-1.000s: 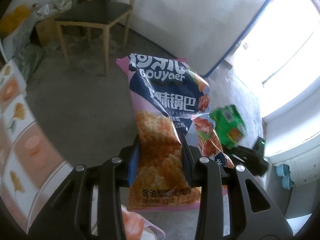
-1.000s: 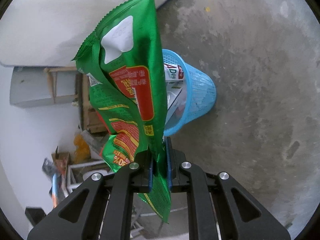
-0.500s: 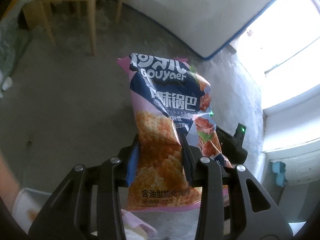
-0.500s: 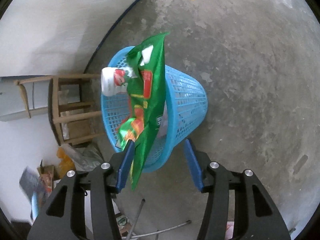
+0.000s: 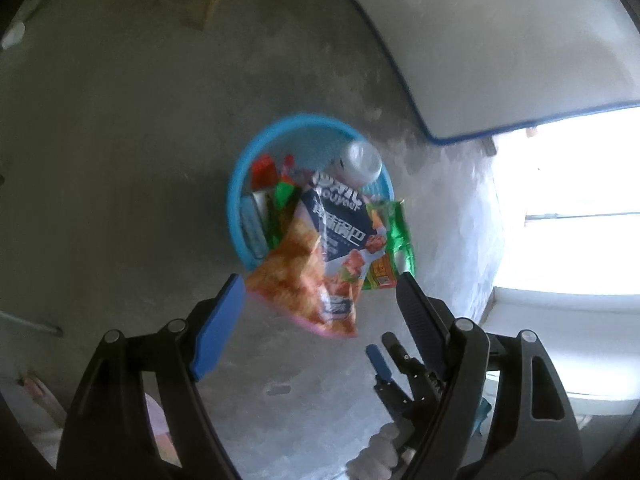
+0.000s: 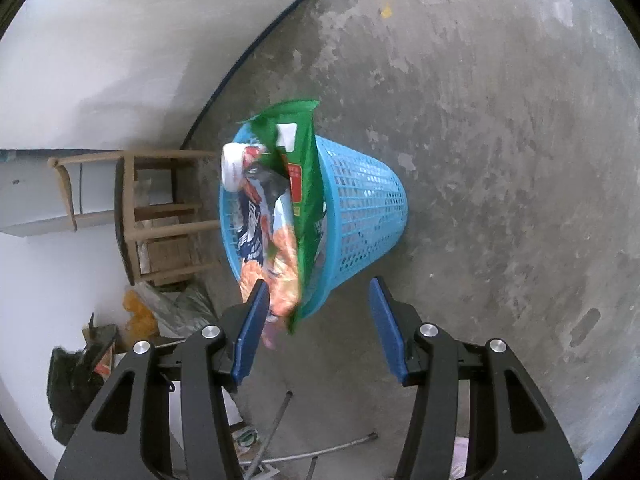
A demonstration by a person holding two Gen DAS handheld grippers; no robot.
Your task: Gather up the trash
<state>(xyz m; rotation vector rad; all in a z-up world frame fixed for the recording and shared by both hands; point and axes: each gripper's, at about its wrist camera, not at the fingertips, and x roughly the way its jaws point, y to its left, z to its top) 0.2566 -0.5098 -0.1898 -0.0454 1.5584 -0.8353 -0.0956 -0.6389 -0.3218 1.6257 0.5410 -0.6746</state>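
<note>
A blue mesh basket (image 5: 236, 200) (image 6: 360, 208) stands on the concrete floor below both grippers, with wrappers and a white bottle (image 5: 360, 160) inside. My left gripper (image 5: 320, 292) hangs over it and its jaws are opening. The orange and navy snack bag (image 5: 316, 264) (image 6: 276, 256) hangs loose between them, clear of both pads, its top inside the rim. My right gripper (image 6: 316, 308) is open. The green snack bag (image 6: 304, 184) (image 5: 390, 240) leans on the basket rim, its lower tip between the pads without contact.
A wooden chair (image 6: 160, 216) stands against the white wall beyond the basket. Bags and clutter (image 6: 140, 316) lie near it, and metal rods (image 6: 280, 420) lie on the floor under my right gripper. A bright window (image 5: 568, 200) fills the right of the left wrist view.
My right gripper opened and the green bag slid down against the basket. My left gripper swung down over the basket and opened, and the snack bag dropped out of its pads.
</note>
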